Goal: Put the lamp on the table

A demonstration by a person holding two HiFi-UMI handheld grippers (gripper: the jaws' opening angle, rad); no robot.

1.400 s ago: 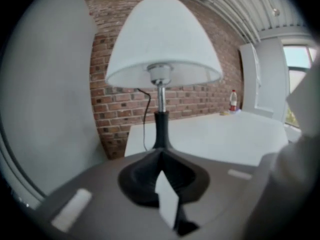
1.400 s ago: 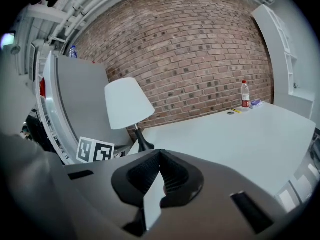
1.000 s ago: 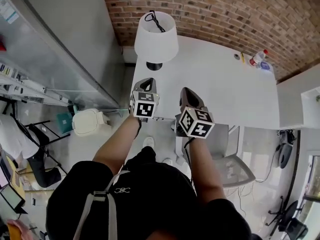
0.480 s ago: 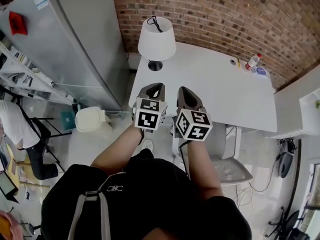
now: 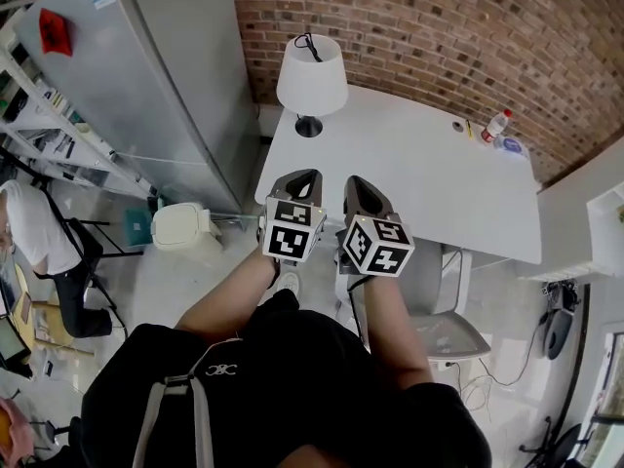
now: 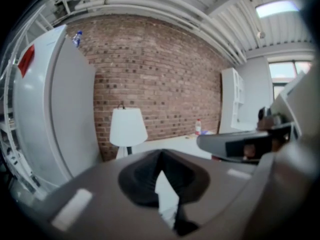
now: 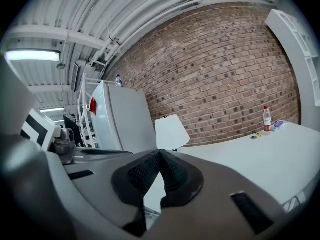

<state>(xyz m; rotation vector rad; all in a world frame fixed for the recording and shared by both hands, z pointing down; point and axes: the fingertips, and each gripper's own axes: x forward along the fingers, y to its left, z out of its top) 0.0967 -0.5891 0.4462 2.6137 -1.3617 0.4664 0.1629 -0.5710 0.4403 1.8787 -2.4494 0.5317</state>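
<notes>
The lamp (image 5: 312, 76), with a white shade and a dark stem and base, stands upright on the far left corner of the white table (image 5: 419, 174). It also shows in the left gripper view, lamp (image 6: 128, 126), and in the right gripper view, lamp (image 7: 171, 132). My left gripper (image 5: 300, 175) and right gripper (image 5: 353, 181) hover side by side over the table's near edge, well short of the lamp. The left gripper (image 6: 161, 154) is shut with nothing in it. The right gripper (image 7: 161, 153) is also shut and empty.
A tall grey fridge (image 5: 146, 76) stands left of the table, and a brick wall (image 5: 419, 27) runs behind it. A bottle (image 5: 497, 123) and small items sit at the far right corner. A grey chair (image 5: 444, 305) is under my right arm. A white bin (image 5: 177, 230) and a person (image 5: 39, 252) are at left.
Both grippers have drawn back from the lamp toward the table's near edge and come closer together. The lamp stays where it was on the table.
</notes>
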